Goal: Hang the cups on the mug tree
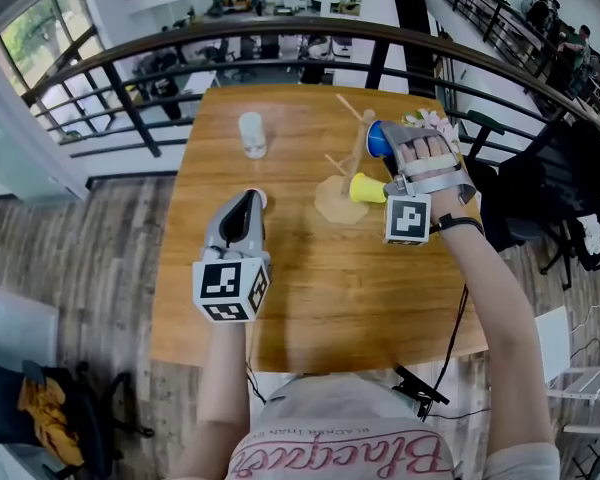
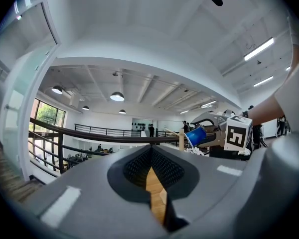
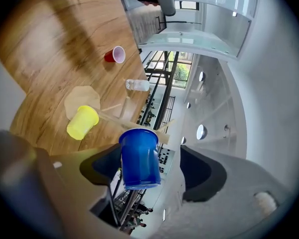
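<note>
On the wooden table [image 1: 280,308]: we see the mug tree [image 1: 358,158] standing right of centre, its round base flat on the wood and its thin pegs slanting upward.
Right gripper [image 3: 150,169]: we find its jaws spread wide, with the blue cup [image 3: 138,158] between them. The cup sits close against one pad, and a clear gap separates it from the other.
Blue cup, place: we see it high on the tree, its mouth turned away from the gripper and its rim at a peg. We cannot tell whether it hangs there unaided.
Yellow cup [image 1: 365,188]: we see it slipped over a lower peg, just above the base and beside the right gripper's marker cube.
Left gripper [image 2: 150,171]: we find its jaws pressed together with nothing in them; only a sliver of table shows through. In the head view it hovers over the table's middle [image 1: 252,200], well apart from the tree.
Clear cup [image 1: 252,135]: we see it upright toward the far edge, apart from everything else.
Red cup [image 3: 114,55]: we see it lying on its side on the wood, only in the right gripper view.
</note>
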`<action>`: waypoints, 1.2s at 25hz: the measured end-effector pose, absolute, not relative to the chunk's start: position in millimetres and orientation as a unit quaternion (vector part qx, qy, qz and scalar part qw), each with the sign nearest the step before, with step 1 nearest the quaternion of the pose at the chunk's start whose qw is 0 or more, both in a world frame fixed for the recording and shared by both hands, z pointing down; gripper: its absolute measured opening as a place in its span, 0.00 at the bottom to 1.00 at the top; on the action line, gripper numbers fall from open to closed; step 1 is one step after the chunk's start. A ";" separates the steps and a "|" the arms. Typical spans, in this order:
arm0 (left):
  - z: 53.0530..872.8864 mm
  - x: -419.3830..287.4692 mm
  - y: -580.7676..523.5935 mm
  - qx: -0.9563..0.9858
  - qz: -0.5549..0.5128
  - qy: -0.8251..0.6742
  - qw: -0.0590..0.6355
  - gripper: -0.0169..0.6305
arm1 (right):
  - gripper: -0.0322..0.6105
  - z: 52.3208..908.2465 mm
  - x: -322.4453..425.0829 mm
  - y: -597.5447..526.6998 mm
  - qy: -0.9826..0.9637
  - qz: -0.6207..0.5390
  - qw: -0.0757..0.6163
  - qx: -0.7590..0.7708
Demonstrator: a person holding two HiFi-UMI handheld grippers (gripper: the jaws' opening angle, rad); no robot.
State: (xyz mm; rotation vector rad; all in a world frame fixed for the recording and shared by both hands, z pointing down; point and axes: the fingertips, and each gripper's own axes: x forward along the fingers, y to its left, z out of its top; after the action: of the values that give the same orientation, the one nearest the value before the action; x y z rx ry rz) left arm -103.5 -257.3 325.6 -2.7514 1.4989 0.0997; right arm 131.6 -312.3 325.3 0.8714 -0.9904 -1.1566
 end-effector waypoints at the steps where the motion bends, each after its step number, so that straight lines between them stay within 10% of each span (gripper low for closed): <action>1: 327.2 -104.0 -256.5 -0.878 0.030 0.478 0.003 0.04 | 0.63 322.7 129.3 -310.2 -0.439 -0.507 0.629 0.391; 11: 343.0 -108.9 -252.4 -0.880 0.007 0.475 0.001 0.08 | 0.62 291.9 116.0 -282.0 -0.487 -0.463 0.541 0.505; 23: 367.0 -106.2 -251.3 -0.895 -0.043 0.444 0.023 0.54 | 0.62 304.2 105.8 -246.6 -0.569 -0.363 0.426 0.603; 30: 388.8 -117.8 -263.0 -0.888 -0.064 0.456 0.020 0.62 | 0.57 325.2 107.8 -226.3 -0.614 -0.262 0.334 0.666</action>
State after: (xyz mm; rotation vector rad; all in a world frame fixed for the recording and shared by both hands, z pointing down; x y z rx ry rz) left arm -117.8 -263.0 388.8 -2.7530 1.4141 -0.1983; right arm 107.8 -226.3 325.2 1.7377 -1.6035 -0.6835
